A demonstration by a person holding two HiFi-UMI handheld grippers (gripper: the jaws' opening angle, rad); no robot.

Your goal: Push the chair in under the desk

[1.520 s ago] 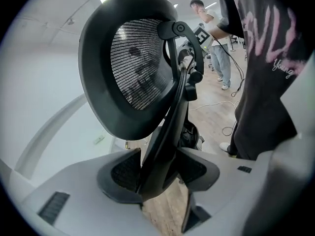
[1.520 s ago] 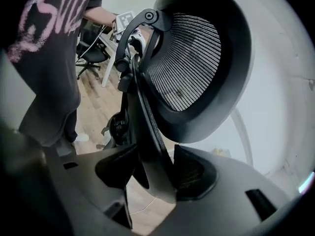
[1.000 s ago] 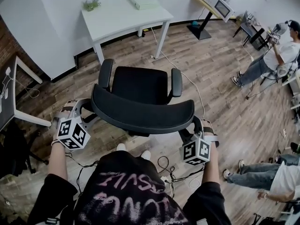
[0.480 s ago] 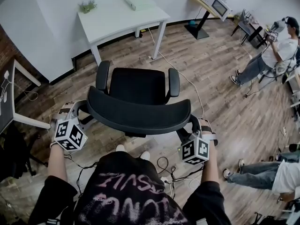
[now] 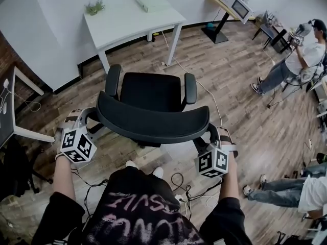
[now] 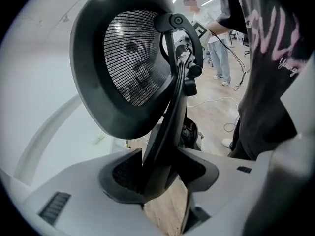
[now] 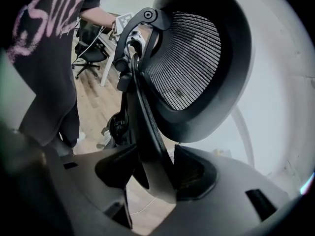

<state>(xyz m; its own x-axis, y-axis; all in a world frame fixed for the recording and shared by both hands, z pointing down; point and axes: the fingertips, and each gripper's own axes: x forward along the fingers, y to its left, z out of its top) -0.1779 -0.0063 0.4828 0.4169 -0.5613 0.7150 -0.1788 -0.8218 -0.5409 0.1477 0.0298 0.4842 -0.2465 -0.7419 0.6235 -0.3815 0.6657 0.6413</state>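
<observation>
In the head view, the chair (image 5: pixel 151 93) stood on the wooden floor (image 5: pixel 240 106), well short of the near edge of the white desk (image 5: pixel 130 22), its seat facing the desk and its backrest (image 5: pixel 153 124) toward the person. None of the chair was under the desk yet. The left gripper (image 5: pixel 90 117) sat at the backrest's left end and the right gripper (image 5: pixel 211 135) at its right end. Holding both ends evenly was, I judged, meant to keep the chair rolling straight rather than swivelling. A plant (image 5: pixel 95 6) stood at the desk's far-left corner and a box (image 5: pixel 148 3) lay along its far edge, both clear of the chair's path. A cable (image 5: pixel 203 86) ran across the floor to the right of the chair and might have caught a caster.

In the left gripper view, the jaws were closing, with the dark rim of the backrest between them. It filled the gap and touched both pads, a hold low on the frame where a push would carry into the whole chair.

In the right gripper view, the jaws were clamped the same way on the backrest's rim at the opposite side, with the mesh panel rising above them. The push itself looked barely begun.
</observation>
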